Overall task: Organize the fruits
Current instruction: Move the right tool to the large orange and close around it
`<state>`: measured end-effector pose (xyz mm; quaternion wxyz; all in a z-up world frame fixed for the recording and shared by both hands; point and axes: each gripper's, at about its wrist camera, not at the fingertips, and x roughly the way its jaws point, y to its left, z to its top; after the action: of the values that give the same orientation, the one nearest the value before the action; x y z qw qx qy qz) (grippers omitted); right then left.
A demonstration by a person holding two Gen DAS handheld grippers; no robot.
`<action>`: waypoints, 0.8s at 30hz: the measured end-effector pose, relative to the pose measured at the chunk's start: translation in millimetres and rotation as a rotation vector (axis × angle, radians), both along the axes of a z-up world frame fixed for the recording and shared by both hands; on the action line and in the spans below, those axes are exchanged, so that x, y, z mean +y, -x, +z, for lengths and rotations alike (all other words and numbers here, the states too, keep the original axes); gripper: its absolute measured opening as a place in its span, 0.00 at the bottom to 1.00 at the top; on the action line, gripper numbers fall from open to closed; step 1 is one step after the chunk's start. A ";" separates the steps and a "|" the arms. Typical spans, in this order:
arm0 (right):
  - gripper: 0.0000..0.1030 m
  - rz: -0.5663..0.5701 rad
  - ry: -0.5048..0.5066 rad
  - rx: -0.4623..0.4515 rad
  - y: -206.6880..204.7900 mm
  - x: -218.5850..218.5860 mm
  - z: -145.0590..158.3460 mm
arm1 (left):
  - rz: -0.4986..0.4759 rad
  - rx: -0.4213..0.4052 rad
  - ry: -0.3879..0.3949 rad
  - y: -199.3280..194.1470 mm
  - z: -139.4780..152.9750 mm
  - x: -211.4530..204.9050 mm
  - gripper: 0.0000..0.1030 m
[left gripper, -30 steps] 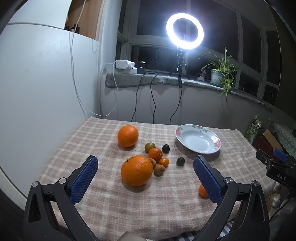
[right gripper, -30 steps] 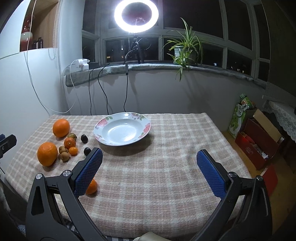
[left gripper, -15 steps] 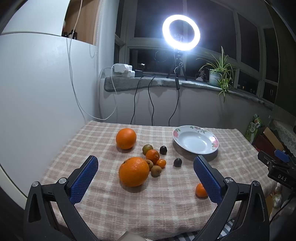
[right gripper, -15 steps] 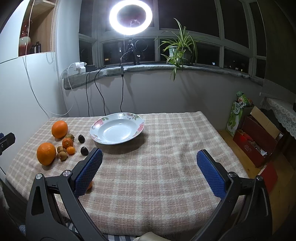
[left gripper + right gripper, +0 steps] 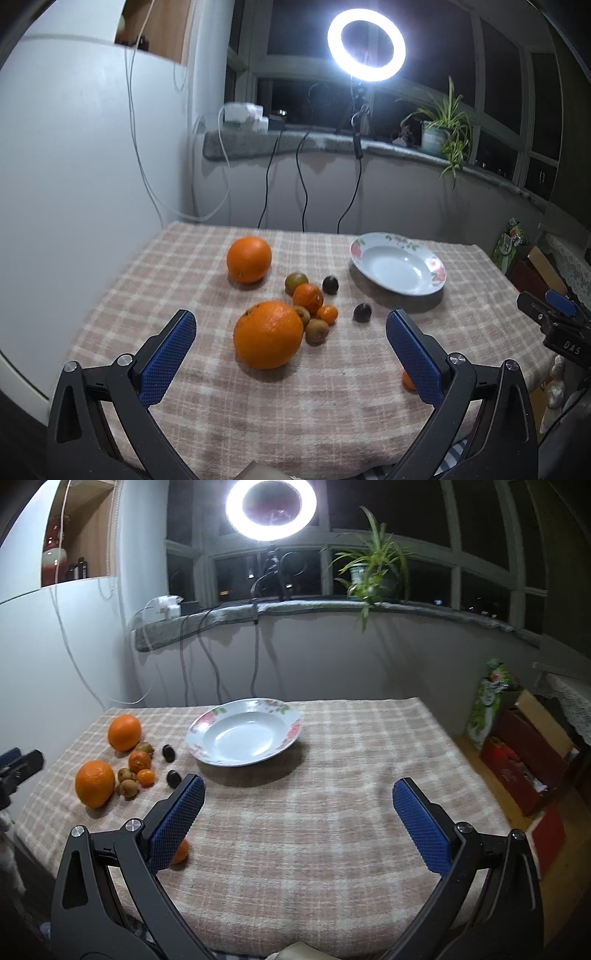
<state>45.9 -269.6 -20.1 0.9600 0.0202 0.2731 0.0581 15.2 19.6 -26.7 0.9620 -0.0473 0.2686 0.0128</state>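
Two large oranges lie on the checked tablecloth: the near orange (image 5: 267, 334) (image 5: 95, 783) and the far orange (image 5: 249, 259) (image 5: 124, 732). Between them sit small fruits: mandarins (image 5: 308, 297), kiwis (image 5: 317, 330) and two dark plums (image 5: 362, 312) (image 5: 169, 753). A lone mandarin (image 5: 180, 851) (image 5: 407, 379) lies half hidden behind a finger in each view. The flowered white plate (image 5: 399, 263) (image 5: 243, 737) is empty. My left gripper (image 5: 290, 332) is open, facing the near orange. My right gripper (image 5: 297, 797) is open over bare cloth in front of the plate.
A ring light (image 5: 271, 509) and cables stand behind the table at the window sill, with a potted plant (image 5: 369, 572). A white wall panel (image 5: 74, 166) borders the left side. Boxes (image 5: 524, 753) sit on the floor to the right.
Both grippers pulled back and up half a second ago, then came forward again; the fruits now look nearer in the left view. Nothing on the table has moved.
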 end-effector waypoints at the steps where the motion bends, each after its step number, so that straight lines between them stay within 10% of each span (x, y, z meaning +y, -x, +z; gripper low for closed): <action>1: 1.00 0.013 -0.005 0.005 -2.8 1.5 -2.0 | 0.000 0.012 0.002 -2.7 -3.5 1.6 0.99; 24: 0.87 0.347 -0.018 0.166 -18.6 67.3 -54.1 | -0.079 0.145 0.035 -39.4 -40.1 2.8 0.78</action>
<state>64.5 -202.3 -74.2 0.9095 -0.0139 0.3503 0.2232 54.6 22.4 -66.8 0.9388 -0.0526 0.3395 -0.0266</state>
